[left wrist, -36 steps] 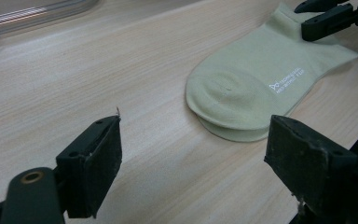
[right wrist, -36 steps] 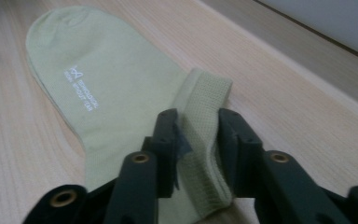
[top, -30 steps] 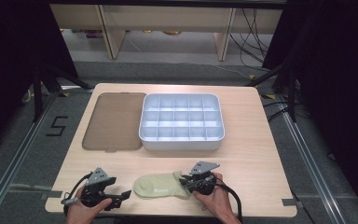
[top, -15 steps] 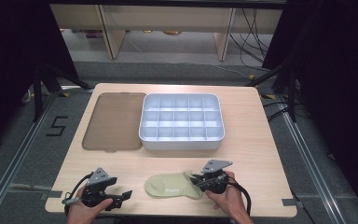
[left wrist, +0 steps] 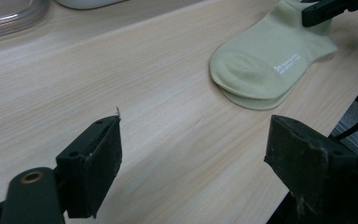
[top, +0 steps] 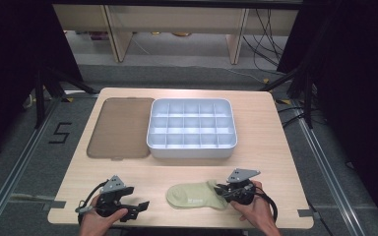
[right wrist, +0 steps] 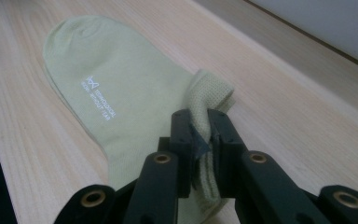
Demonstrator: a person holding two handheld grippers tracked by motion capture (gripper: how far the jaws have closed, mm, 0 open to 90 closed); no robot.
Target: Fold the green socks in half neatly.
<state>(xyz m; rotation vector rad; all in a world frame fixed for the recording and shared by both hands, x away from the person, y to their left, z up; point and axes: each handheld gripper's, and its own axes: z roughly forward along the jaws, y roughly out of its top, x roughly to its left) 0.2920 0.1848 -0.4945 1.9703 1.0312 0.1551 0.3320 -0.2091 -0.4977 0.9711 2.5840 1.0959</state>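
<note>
A pale green sock (top: 193,195) lies flat near the table's front edge, toe to the left, with small white lettering on it (right wrist: 100,100). My right gripper (top: 222,192) is shut on the sock's cuff (right wrist: 204,122), and the ribbed fabric is pinched between the two black jaws. My left gripper (top: 140,207) rests at the front left, open, with bare wood between its fingers (left wrist: 95,163). The sock (left wrist: 265,65) sits ahead and to the right of it, apart from its jaws.
A white tray of small compartments (top: 192,146) stands mid-table. Its translucent brown lid (top: 120,128) lies flat to the left of it. The table's front edge (top: 177,226) runs just below both hands. Cables trail from both grippers.
My right gripper has dragged the sock to the right along the front edge. The left gripper has kept still.
</note>
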